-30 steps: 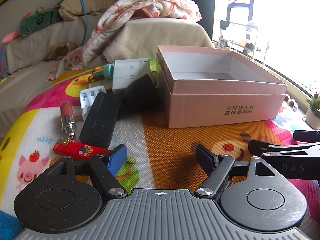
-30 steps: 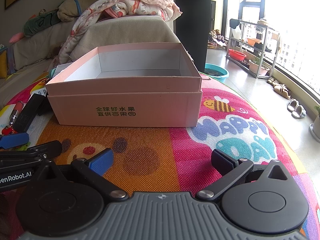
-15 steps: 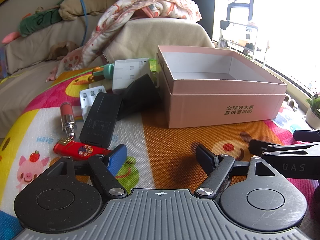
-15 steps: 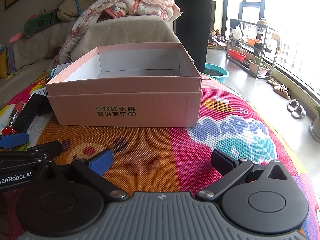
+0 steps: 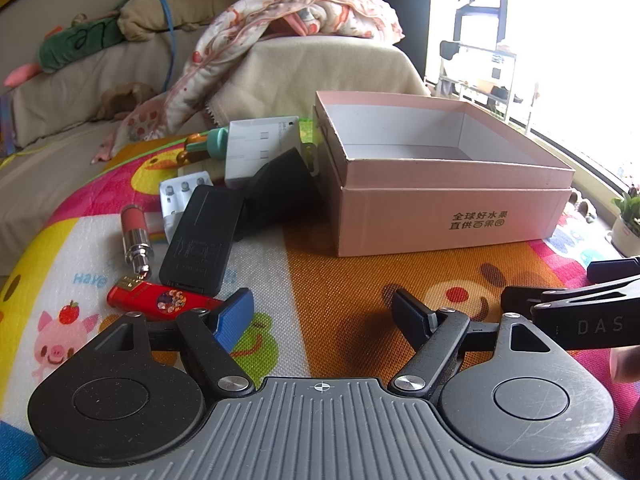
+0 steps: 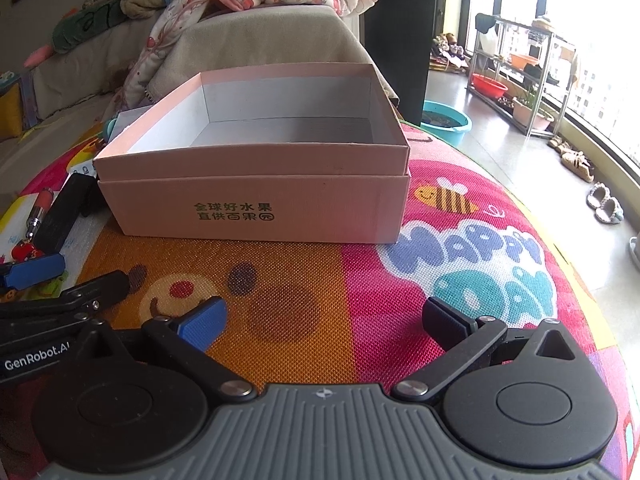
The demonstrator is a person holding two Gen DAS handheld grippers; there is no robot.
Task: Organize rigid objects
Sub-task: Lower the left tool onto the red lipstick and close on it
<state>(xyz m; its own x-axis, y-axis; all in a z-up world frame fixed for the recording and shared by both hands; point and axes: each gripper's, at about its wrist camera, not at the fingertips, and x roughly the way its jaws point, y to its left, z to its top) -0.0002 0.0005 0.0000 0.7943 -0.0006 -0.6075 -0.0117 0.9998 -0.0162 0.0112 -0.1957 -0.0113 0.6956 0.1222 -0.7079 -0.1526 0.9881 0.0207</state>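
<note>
Left wrist view: left gripper (image 5: 324,314) fingers spread, empty; red lighter (image 5: 160,299) touches the blue finger.

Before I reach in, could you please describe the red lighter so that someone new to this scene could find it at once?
Start at the open pink box on the colourful play mat; the loose items lie to its left in the left wrist view. The red lighter is the one nearest the left gripper, lying flat just below the flat black case. Only it is bright red with a round picture sticker.
</note>
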